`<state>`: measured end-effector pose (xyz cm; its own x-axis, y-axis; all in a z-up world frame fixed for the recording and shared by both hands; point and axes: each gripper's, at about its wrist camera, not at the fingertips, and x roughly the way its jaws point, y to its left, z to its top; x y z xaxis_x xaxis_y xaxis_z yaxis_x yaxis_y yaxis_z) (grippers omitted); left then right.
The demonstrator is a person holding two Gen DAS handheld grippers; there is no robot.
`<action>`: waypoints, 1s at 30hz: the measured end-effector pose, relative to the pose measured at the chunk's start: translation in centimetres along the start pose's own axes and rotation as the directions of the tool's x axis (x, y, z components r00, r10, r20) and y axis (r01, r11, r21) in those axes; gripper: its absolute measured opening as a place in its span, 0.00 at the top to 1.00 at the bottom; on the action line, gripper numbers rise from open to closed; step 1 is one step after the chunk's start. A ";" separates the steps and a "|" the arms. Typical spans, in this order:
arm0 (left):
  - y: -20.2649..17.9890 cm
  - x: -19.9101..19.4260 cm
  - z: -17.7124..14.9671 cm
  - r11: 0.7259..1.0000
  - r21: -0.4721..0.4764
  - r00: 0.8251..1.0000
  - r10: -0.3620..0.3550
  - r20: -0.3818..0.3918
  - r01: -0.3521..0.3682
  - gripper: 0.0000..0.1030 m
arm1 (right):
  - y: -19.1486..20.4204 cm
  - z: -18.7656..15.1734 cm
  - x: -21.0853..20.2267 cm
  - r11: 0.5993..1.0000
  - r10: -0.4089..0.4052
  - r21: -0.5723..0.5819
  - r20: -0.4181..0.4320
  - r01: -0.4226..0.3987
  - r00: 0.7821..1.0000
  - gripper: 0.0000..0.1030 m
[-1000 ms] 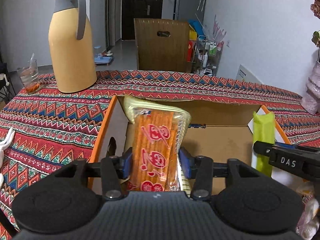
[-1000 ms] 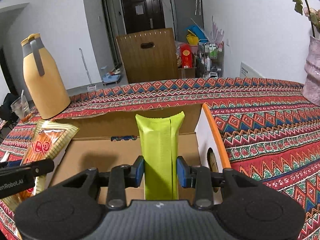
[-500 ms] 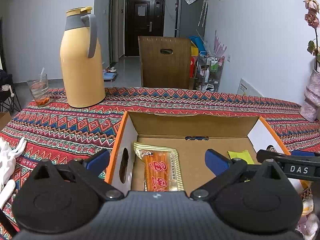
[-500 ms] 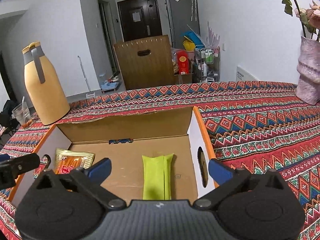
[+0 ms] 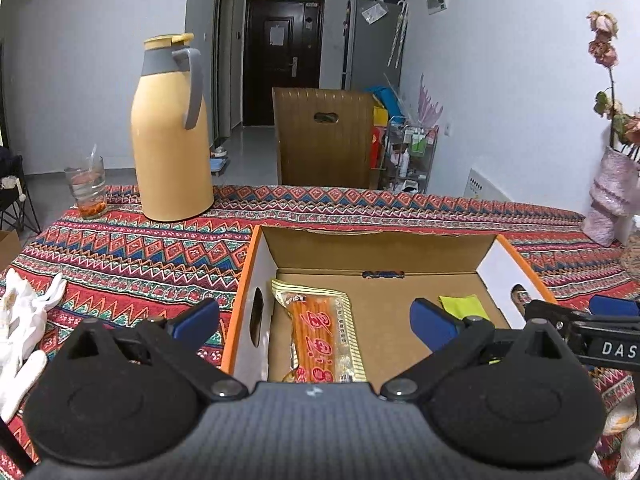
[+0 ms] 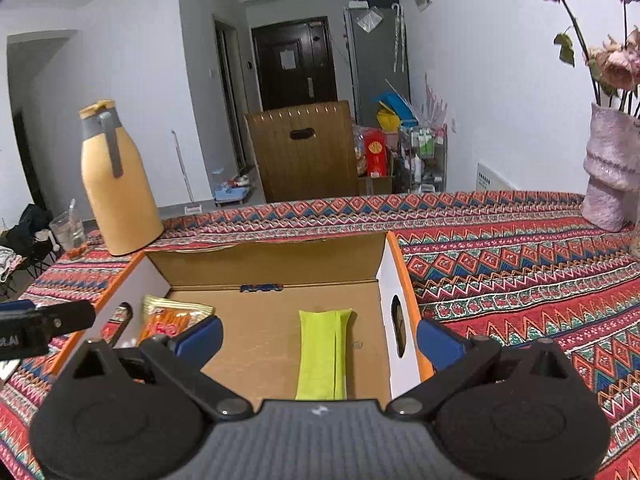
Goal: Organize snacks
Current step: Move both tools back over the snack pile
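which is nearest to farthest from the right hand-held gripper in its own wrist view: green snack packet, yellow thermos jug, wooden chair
From the right hand-held gripper:
1. green snack packet, lying in the cardboard box just ahead
2. yellow thermos jug, upright on the tablecloth beyond the box, to the left
3. wooden chair, behind the table's far edge

The setting is a lived-in home, most likely a dining area opening onto an entrance hall. Indicators: a surface covered with a patterned woven cloth [image 5: 120, 256]; a thermos jug [image 5: 170, 132] and a drinking glass [image 5: 88, 188] standing on it; a wooden chair [image 5: 324, 138] at the far edge; a dark entry door [image 5: 282, 60]; a refrigerator [image 6: 378, 64]; a vase of dried flowers [image 6: 608, 172]; a cluttered storage cart [image 6: 426, 160].
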<state>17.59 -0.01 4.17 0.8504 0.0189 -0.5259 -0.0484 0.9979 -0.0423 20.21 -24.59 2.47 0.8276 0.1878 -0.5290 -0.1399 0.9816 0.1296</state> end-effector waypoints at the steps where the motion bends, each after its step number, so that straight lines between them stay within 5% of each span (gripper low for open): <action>1: 0.0 -0.4 -0.1 1.000 0.004 1.000 -0.001 0.005 0.001 0.00 | 0.0 -0.2 -0.6 1.000 0.005 -0.004 0.008 -0.005 1.000 0.00; 19: 1.1 -8.7 -5.6 0.999 0.036 0.996 -0.037 0.077 0.034 0.00 | 0.6 -6.7 -11.2 0.996 0.053 -0.080 0.095 -0.046 0.994 0.00; 30: 3.0 -10.5 -11.7 0.999 0.008 0.999 -0.038 0.005 0.038 0.00 | 0.6 -12.8 -14.4 0.995 0.040 -0.090 0.067 -0.034 0.997 0.00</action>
<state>2.40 2.03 -0.32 0.8543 -0.0188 -0.5195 -0.0117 0.9984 -0.0552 1.28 -26.31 -0.59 0.8557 0.2241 -0.4664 -0.2162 0.9738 0.0711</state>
